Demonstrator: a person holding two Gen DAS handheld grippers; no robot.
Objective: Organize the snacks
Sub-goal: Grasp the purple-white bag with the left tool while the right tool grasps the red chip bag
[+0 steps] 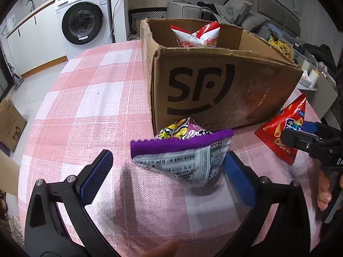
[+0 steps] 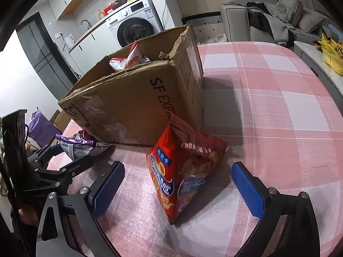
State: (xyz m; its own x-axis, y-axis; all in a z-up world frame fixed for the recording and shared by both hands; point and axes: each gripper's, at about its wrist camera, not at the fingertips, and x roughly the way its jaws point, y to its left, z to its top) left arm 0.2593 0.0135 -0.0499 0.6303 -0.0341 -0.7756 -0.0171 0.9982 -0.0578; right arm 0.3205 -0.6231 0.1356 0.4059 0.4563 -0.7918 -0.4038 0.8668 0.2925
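In the left wrist view, three snack bags show. One purple snack bag lies on the pink checked tablecloth just in front of the cardboard box, between the spread blue pads of the left gripper; the right-hand pad sits close against the bag's edge, the left-hand pad stands clear of it, so the jaws are released and grasp nothing. The bag's underside carries fine black print too small to read. One red snack bag lies to the right, beside the box's near corner, with the right gripper reaching in over it. One red-and-white snack bag stands inside the box. The box's front face bears a large black "SF" logo. One white washing machine stands in the background.

In the right wrist view, the same three bags appear. The red snack bag stands on the cloth between the wide-apart pads of the right gripper, touched by neither; these jaws are released too. Its blue label holds Chinese characters. The box behind it reads "SF EXPRE", the rest hidden by the bag. The red-and-white bag pokes above the rim. The purple bag lies at left by the left gripper.
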